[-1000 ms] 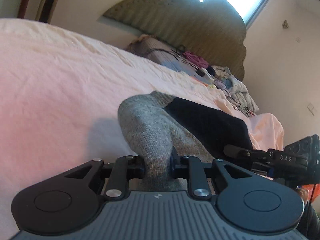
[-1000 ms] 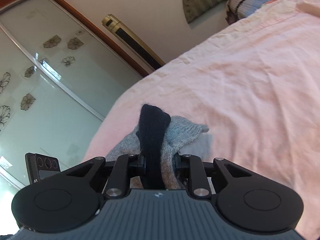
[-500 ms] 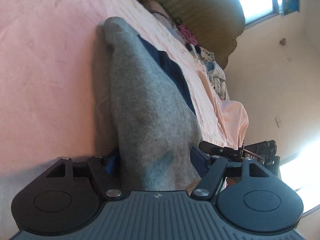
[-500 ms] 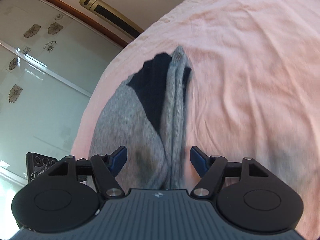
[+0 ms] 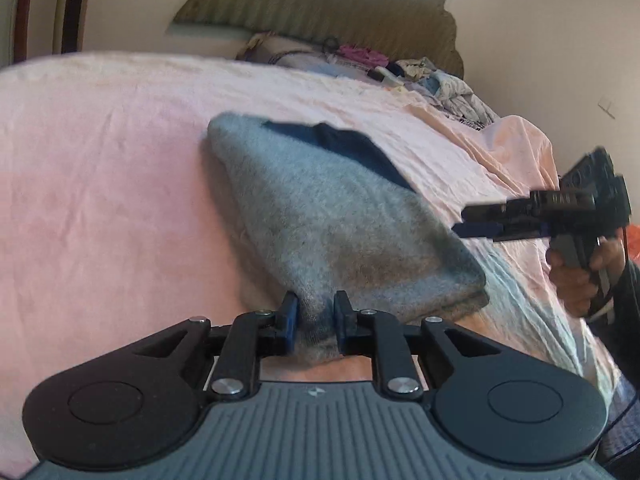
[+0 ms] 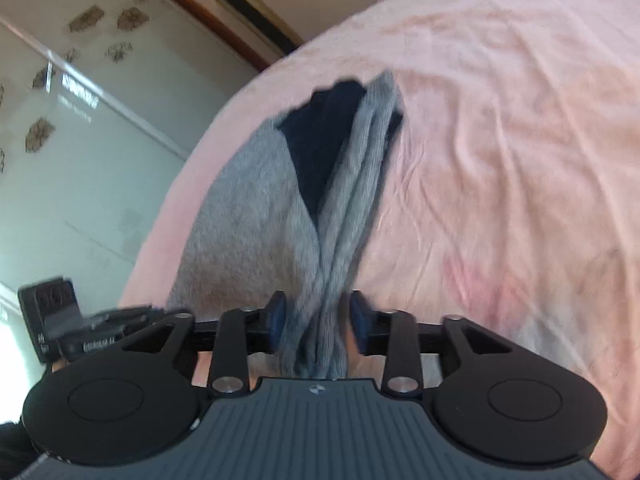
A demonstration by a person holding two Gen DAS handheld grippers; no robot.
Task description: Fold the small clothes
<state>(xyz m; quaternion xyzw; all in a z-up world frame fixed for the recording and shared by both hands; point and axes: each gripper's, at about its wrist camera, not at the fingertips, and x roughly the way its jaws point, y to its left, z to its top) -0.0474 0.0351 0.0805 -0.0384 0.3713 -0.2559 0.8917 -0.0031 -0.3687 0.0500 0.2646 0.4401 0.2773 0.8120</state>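
A home bedroom: pink-sheeted bed [image 5: 120, 152], padded headboard [image 5: 320, 12], heaped laundry [image 5: 440, 80].

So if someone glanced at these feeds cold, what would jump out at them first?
The grey sock with a dark patch, lying on the pink bedsheet mid-frame, catches the eye first. The left gripper has just closed on the sock's near corner, while in the right wrist view the right gripper straddles its bunched edge, jaws closing with a gap still on one side. Behind, a pile of clothes sits against the padded headboard.
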